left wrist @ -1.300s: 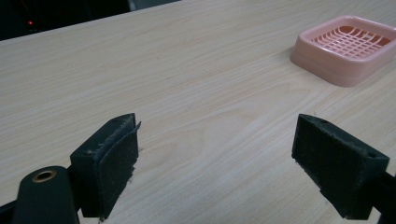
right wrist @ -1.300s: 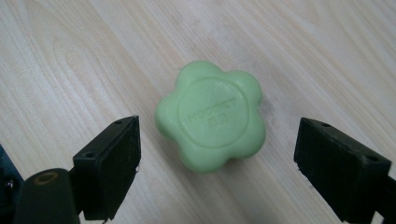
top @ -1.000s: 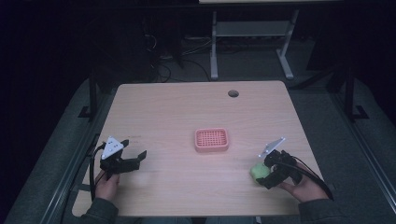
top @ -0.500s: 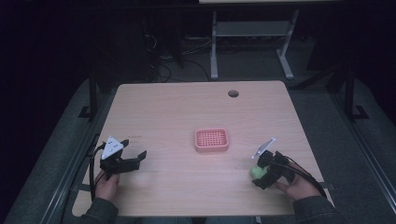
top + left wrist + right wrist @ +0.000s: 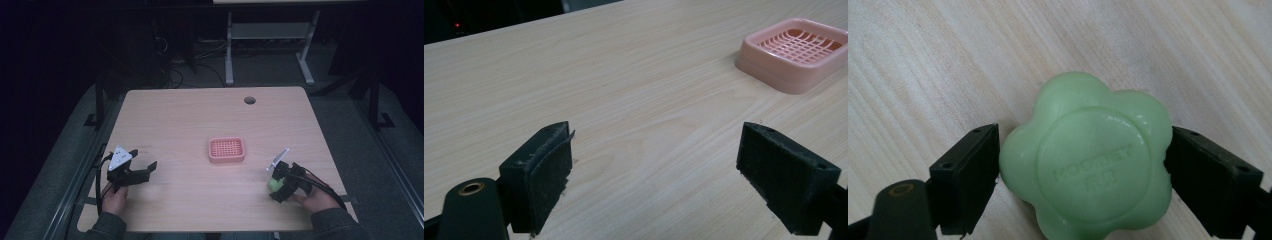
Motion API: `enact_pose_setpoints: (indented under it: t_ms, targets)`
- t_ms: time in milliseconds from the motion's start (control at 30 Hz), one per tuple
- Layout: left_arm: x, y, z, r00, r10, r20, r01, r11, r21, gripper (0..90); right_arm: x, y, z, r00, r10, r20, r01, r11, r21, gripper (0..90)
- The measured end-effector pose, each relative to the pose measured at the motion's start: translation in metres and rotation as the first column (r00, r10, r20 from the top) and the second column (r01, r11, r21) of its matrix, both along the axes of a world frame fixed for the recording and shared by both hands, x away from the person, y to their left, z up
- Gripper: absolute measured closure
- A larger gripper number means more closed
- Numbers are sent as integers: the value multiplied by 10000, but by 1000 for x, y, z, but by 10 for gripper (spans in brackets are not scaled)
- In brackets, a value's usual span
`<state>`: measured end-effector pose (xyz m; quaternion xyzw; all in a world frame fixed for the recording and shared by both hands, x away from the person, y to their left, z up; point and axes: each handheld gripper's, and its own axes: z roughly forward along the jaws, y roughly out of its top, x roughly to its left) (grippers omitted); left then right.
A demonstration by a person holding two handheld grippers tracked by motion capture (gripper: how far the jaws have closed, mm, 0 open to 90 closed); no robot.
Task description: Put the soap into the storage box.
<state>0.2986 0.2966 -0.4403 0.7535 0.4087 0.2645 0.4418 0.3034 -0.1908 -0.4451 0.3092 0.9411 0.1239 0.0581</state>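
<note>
Nearest the person, at the table's [image 5: 200, 115] front right, the right gripper [image 5: 278, 186] has its jaws on either side of a green flower-shaped soap [image 5: 1088, 160]. In the right gripper view both black pads press against the soap's lobed edges, so the jaws are clamped on it, with faint raised lettering on its round face (too soft to read). The wood grain of the tabletop runs behind it; whether the soap rests on the wood or is lifted just clear, I cannot tell. In the high view the soap [image 5: 274, 184] appears as a small green lump at the gripper's tip, the right hand [image 5: 312, 197] behind it.

At the front left, the left gripper [image 5: 150, 170] rests low over the table in the left hand [image 5: 115, 197], its jaws spread wide with nothing between them but bare wood.

Farther in, near the table's middle, sits a pink soap dish [image 5: 226, 149] with a gridded floor, well apart from both grippers. At the far edge is a round cable hole [image 5: 249, 100].
</note>
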Motion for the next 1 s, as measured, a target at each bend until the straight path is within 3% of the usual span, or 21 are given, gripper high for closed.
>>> enact_pose_setpoints:
  t_ms: [233, 1000]
  targets:
    - [0, 0, 0, 10000, -1, -13, 1, 10000, -5, 141, 1, 2, 1, 10000, 2, 14, -2, 10000, -69, 216]
    - [0, 0, 0, 10000, 7, -7, -7, 10000, -6, 141, -1, 3, 1, 9998, 205, 80, -203, 9997, -145, 253]
